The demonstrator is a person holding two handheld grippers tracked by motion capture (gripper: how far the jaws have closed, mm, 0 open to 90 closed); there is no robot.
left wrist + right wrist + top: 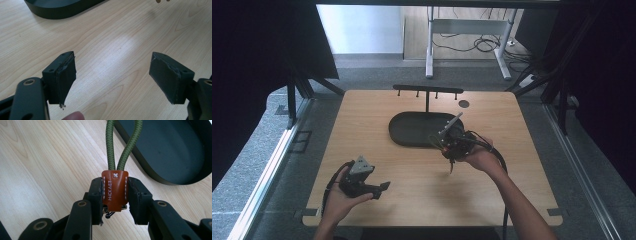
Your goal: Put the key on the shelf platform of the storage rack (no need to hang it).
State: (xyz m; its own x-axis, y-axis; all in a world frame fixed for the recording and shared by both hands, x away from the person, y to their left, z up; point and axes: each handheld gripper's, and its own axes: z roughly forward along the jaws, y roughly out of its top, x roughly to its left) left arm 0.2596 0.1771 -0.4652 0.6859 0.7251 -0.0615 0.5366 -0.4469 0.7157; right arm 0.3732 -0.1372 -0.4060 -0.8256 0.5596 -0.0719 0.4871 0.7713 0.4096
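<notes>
A brown leather tab (114, 191) with green cord (124, 145) is clamped by the right claw (114, 195) beside the black tray (175, 150); the left claw (112, 77) is held released near the counter's (412, 190) front edge.

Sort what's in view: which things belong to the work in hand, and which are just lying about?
In the job:
- right gripper, shut on the brown leather tab
- green cord loop rising from that tab
- black oval tray with its peg rack, probably the target

Lying about:
- left gripper, open over bare table
- small dark disc on the tabletop
- white desk frame on the floor beyond
</notes>
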